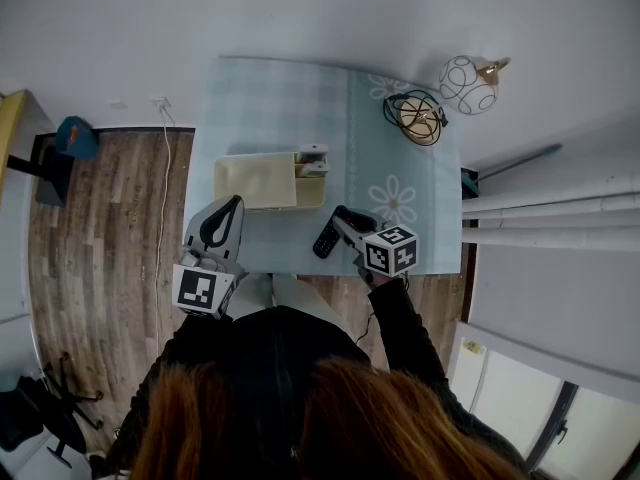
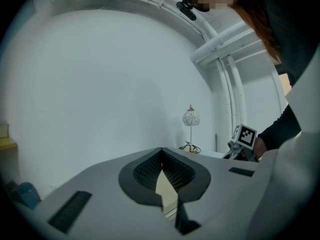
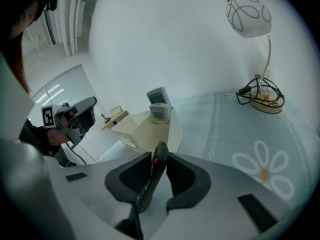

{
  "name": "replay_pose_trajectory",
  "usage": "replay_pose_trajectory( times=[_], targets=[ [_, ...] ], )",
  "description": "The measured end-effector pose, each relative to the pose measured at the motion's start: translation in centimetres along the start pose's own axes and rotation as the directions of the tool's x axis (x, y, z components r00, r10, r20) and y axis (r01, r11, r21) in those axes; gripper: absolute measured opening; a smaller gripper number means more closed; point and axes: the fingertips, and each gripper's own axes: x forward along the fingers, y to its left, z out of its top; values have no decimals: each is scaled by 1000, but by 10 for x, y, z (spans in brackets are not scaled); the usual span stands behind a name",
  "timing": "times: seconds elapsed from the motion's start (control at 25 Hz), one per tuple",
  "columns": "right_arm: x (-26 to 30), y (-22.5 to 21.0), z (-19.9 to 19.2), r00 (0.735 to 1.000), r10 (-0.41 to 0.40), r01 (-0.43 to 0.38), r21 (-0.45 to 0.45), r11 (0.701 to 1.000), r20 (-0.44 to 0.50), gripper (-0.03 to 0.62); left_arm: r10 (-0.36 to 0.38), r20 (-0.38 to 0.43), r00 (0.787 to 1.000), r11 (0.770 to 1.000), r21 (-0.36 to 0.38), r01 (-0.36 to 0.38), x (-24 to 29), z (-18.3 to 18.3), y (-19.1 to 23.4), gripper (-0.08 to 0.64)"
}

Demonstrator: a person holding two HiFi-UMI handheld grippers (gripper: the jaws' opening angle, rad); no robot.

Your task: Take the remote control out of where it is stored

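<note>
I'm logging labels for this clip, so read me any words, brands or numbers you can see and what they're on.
No readable words, brands or numbers in any view.
Marker cubes: black-and-white square patterns only, no letters.
Black remote control: button markings too small to read.
White remotes in the cream box: faces too small and blurred to read.

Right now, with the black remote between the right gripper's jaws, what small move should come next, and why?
Probably open the right gripper wider and draw it back: the black remote is already out of the cream box, seems to rest on the table, and leans loosely between the jaws.
</note>
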Motion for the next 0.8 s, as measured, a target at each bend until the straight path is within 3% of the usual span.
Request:
replay_pose_trajectory(
  times=[0.48,0.8],
  targets=[
    [22,-23,2,998,-15,12,49,999,64,110,3,-9,1000,1000,5,-3,2,-2,2,6],
    [34,-38,6,992,-75,77,-9,997,101,137,9,-22,1000,1000,11,-9,4,-1,3,6]
  ],
)
